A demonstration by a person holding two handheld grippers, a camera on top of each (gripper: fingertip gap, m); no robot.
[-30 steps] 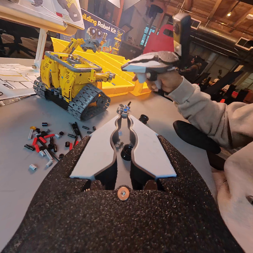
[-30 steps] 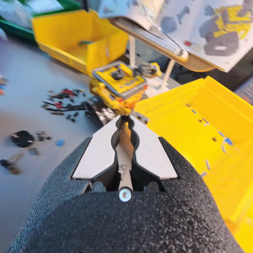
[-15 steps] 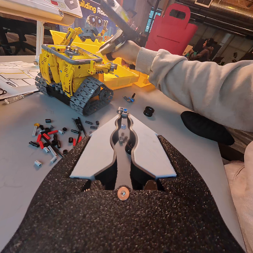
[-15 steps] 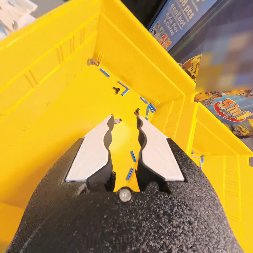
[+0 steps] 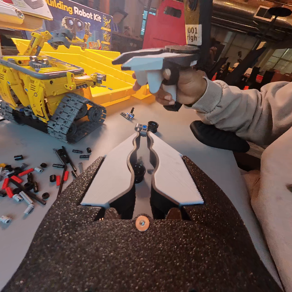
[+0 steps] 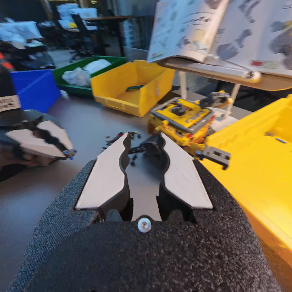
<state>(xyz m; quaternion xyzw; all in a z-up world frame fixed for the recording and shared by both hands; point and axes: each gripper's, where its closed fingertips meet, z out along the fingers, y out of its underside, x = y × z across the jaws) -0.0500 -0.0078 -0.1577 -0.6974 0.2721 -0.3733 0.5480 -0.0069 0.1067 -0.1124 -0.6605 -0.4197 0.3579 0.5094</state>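
**Grey piece being pinched by L tongs; R tongs being held apart, empty**

L gripper (image 5: 143, 132): tips are being kept together on a small grey connector (image 5: 141, 128) w/ a blue pin, just above the table (image 5: 181, 142). A black wheel (image 5: 139, 171) is being seen on the table betw. the fingers, lower down; a black ring (image 5: 153, 126) is lying just beyond the tips. A scatter of red, black & grey pins (image 5: 23, 181) is being left near-left. A small grey/blue bit (image 5: 127, 114) is lying farther on.

R gripper (image 6: 144, 134): fingers are being held well apart, nothing betw. them, above the table, pointed twd. the yellow tracked robot (image 6: 181, 124). It is being gripped by a hand (image 5: 186, 88) in a beige sleeve.

Past the robot, to its right, a large yellow tray (image 5: 98, 63) is being seen; behind it a kit box (image 5: 79, 23). An open manual on a stand (image 6: 221, 39) is being held up over the robot. Far back: yellow bin (image 6: 131, 88), green bin (image 6: 74, 88), blue bin (image 6: 36, 90). R view is being blurred.
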